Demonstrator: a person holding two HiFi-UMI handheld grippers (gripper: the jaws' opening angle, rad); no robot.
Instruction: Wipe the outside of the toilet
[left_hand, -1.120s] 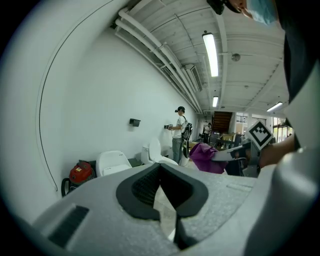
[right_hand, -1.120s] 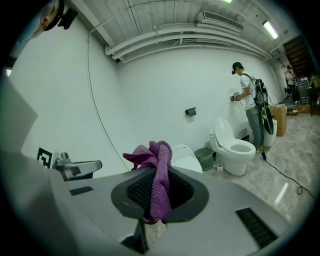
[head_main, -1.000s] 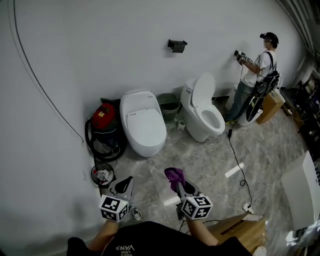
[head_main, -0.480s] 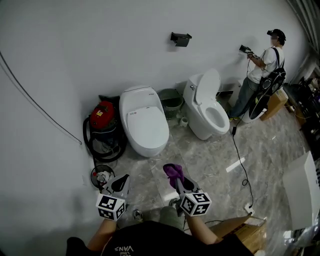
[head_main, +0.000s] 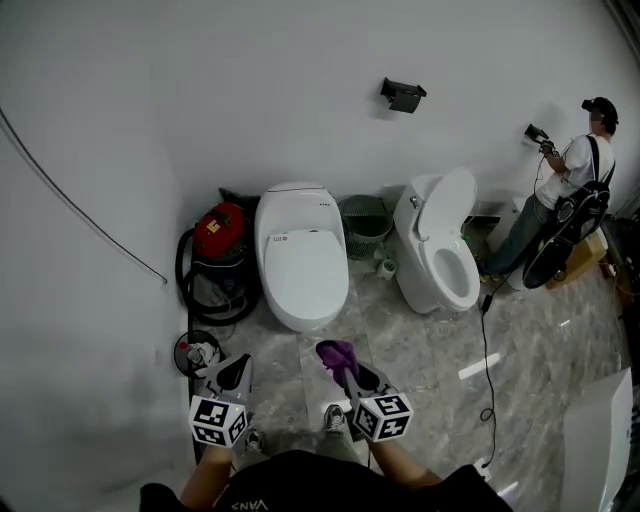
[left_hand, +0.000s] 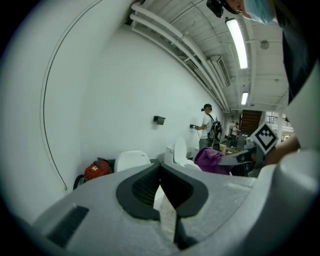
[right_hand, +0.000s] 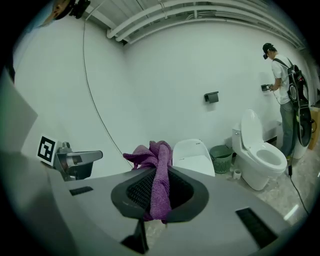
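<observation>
Grey-bodied, the left gripper (head_main: 236, 368) is held low over the marble floor (head_main: 420, 340), its jaws closed tip to tip with nothing between them. Just ahead of it and to its left, a small black bin (head_main: 200, 352) stands against the white wall (head_main: 200, 110). Farther ahead on the same side sits a red vacuum cleaner (head_main: 222, 232) ringed by its black hose.

Straight ahead of both grippers, and well apart from them, stands a white toilet (head_main: 300, 255) with its lid down, its back to the wall. Neither gripper touches it.

The right gripper (head_main: 356, 372), level with the left one and near it, is clamped on a purple cloth (head_main: 338, 352). The cloth runs up between the jaw pads and bunches above the tips, pointing toward the closed toilet.

Ahead of the right gripper and to its right, a green basket (head_main: 364, 218) sits between the closed toilet and a second toilet (head_main: 445, 250), whose lid is raised. A black fitting (head_main: 402, 95) is fixed to the wall above them. A thin black cable (head_main: 487, 350) trails across the floor beside the second toilet. Far off to the right, a person (head_main: 570, 185) in a white shirt and dark cap stands facing the wall, arms raised to it.
</observation>
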